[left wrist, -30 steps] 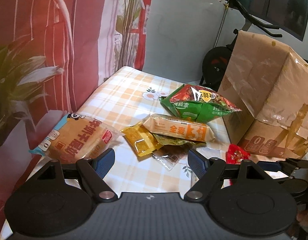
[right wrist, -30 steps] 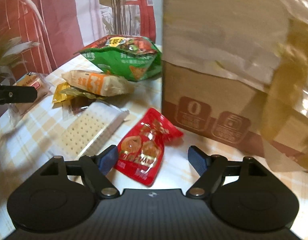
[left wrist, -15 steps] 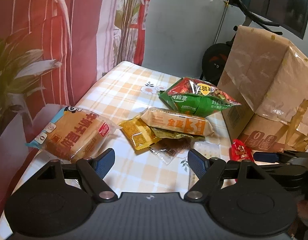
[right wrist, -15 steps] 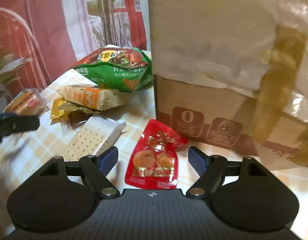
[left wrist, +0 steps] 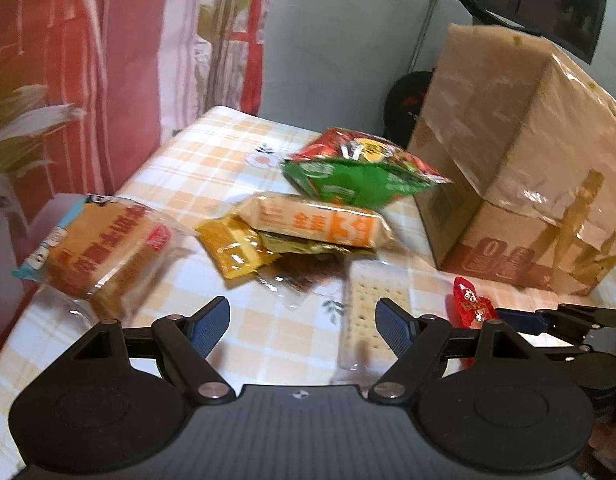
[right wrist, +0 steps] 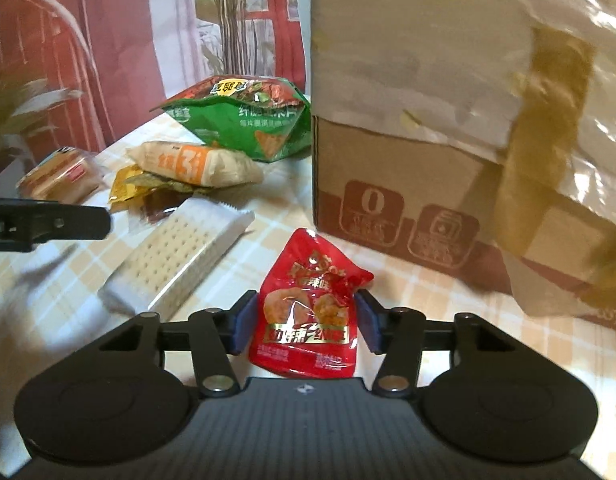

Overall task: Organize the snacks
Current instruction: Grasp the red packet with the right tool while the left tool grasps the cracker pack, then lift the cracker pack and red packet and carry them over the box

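Observation:
A red snack pouch (right wrist: 303, 312) lies on the checked tablecloth (right wrist: 408, 312) in front of a tall cardboard box (right wrist: 428, 160). My right gripper (right wrist: 305, 304) is closing on it. Both blue pads touch the pouch's sides, and its right edge crumples. In the left wrist view the same pouch (left wrist: 470, 306) shows at the right, with a right gripper finger (left wrist: 548, 318) beside it. My left gripper (left wrist: 302, 308) hovers open over the cloth, holding nothing. A white cracker pack (left wrist: 372, 296) lies just beyond its right finger.
Further back lie a green chip bag (left wrist: 360, 176), a beige bar pack (left wrist: 316, 220), a yellow packet (left wrist: 231, 250) and a wrapped cake (left wrist: 99, 248) at the left edge. The cardboard box (left wrist: 508, 160) fills the right side. A red curtain hangs behind.
The right gripper moved forward over the red pouch and its jaws narrowed onto the pouch's sides. The left gripper stayed open and barely shifted.

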The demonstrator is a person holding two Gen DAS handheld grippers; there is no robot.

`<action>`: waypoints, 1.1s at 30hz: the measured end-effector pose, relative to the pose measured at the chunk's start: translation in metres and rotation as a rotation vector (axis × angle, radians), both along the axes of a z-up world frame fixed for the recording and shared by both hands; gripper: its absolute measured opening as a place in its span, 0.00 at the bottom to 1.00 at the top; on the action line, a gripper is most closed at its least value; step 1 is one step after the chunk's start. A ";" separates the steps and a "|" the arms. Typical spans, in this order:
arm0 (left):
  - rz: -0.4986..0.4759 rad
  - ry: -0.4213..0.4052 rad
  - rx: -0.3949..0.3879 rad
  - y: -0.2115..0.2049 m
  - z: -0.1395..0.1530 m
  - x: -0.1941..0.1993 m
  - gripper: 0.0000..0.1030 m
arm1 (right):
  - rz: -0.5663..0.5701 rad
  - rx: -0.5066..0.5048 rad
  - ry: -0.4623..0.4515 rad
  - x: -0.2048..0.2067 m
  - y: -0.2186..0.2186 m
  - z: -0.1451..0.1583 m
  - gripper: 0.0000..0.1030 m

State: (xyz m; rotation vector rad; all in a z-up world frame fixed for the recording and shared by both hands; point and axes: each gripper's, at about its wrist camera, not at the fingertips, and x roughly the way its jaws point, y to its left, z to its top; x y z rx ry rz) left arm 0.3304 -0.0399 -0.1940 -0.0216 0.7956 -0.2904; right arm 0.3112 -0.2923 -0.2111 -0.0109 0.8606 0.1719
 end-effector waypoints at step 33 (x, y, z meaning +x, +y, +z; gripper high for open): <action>-0.108 -0.017 0.084 -0.056 -0.002 -0.050 0.47 | -0.050 0.127 -0.089 -0.062 -0.050 0.021 0.51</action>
